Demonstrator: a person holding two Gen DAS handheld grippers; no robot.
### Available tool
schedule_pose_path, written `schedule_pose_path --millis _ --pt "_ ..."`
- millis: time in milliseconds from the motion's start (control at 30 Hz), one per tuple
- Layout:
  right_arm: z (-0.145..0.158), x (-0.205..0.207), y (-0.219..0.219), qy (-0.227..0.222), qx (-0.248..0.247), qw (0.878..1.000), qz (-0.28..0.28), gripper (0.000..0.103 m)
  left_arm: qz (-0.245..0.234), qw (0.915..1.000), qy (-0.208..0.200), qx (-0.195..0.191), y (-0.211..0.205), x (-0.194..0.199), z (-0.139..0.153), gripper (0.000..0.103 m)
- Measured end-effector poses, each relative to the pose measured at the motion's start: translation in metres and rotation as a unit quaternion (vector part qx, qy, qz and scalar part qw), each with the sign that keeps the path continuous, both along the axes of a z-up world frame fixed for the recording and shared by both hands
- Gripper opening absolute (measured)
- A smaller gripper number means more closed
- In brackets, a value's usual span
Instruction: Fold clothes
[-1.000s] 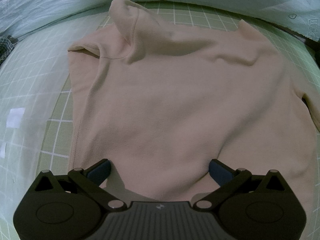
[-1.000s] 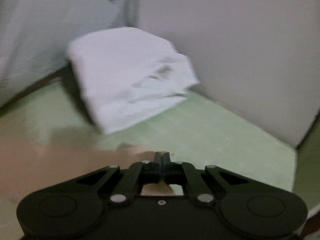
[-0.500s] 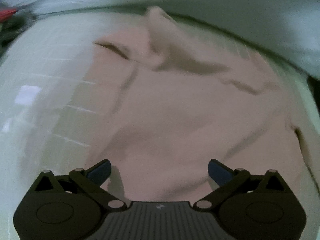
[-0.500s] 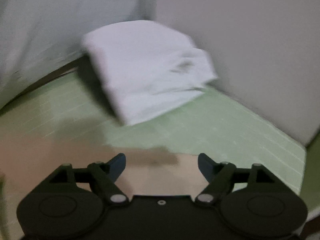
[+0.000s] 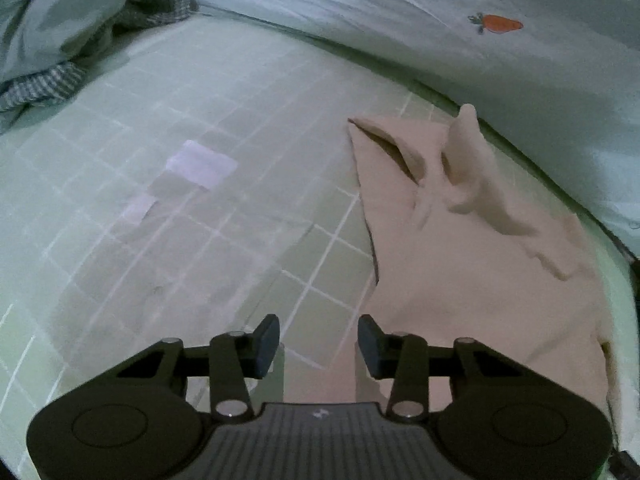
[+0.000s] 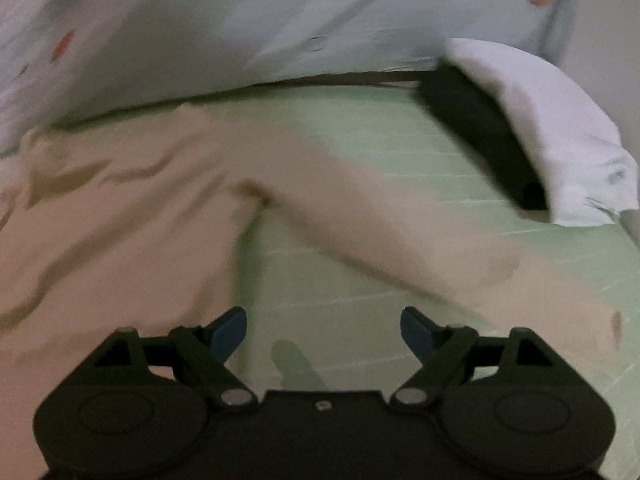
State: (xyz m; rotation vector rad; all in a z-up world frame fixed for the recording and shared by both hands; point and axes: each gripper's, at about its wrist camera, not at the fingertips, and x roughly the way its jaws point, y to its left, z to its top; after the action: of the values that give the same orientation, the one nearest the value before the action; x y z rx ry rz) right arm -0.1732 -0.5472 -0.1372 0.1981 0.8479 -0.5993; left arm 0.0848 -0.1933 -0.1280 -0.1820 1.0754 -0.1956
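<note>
Lying spread over the green gridded mat (image 5: 224, 216): pink garment (image 5: 472, 280), filling the right half of the left wrist frame, one peak of cloth standing up near the upper right. Hovering at bottom centre, left gripper (image 5: 318, 344), jaws apart, grasping nothing. Hanging likewise at bottom centre of its frame, right gripper (image 6: 323, 330), released and wide. Resting at upper right there, folded white cloth (image 6: 552, 132).

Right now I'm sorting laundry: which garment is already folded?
The white folded garment by the wall; the peach long-sleeved top lies spread out, sleeve extended.
</note>
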Motion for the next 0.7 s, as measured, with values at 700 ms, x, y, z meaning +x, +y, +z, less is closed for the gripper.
schedule_pose_path --millis 700 --pt "-0.019 0.049 -0.01 0.049 -0.037 0.997 -0.056 0.097 -0.076 0.9962 0.003 -0.042 -0.043 0.071 -0.022 0.027"
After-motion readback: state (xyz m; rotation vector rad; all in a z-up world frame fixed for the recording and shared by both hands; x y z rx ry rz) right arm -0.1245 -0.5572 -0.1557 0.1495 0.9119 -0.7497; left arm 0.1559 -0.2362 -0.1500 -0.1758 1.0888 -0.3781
